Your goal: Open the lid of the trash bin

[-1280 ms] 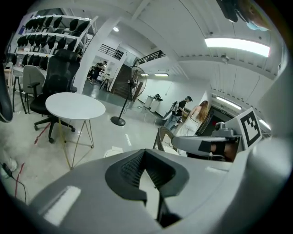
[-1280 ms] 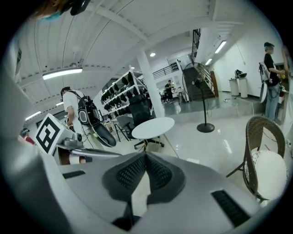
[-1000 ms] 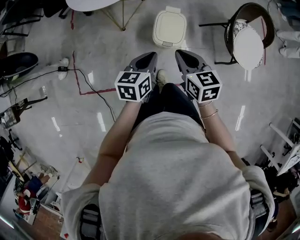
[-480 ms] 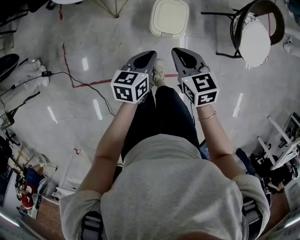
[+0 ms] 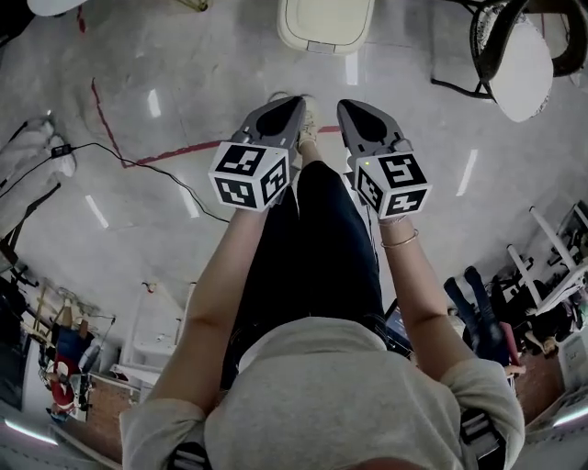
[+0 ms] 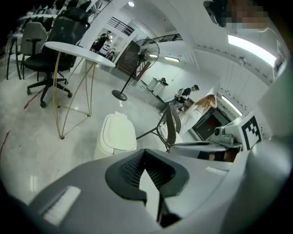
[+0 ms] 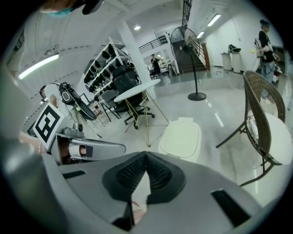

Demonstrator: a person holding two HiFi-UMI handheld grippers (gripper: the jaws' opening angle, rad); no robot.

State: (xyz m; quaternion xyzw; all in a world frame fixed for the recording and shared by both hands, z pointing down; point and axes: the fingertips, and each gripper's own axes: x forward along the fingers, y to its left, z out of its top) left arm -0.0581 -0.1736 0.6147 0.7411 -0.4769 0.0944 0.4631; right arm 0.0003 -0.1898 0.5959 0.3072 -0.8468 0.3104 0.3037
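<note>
Since a second ago the trash bin (image 5: 326,20) has slid up to the top edge of the head view, half cut off, as the person walks toward it; both grippers have kept their place in front of the body.

The left gripper (image 6: 145,154) has its ribbed pads pressed together at the tips with nothing caught between them. The right gripper (image 7: 146,159) is clenched the same way and holds nothing. Each carries its marker cube and points ahead, side by side, with the person's dark trouser leg and a light shoe (image 5: 308,128) between them.

Ahead of both, well apart from either, the cream bin stands on the floor with its lid down flat. Neither gripper touches it.

The floor (image 5: 184,110) is pale, glossy and streaked with reflected ceiling lights. A red tape line (image 5: 138,158) runs across it to the left, crossed by a black cable (image 5: 165,173).

Just right of the bin stands a dark wicker chair (image 7: 265,123) with a white cushion. To its left is a white-topped table (image 6: 78,49) on thin gold legs, with a black office chair (image 6: 55,36) behind it. Farther back stand a pedestal fan (image 7: 185,39), shelving (image 7: 103,64), and distant people in a bright, open room.
</note>
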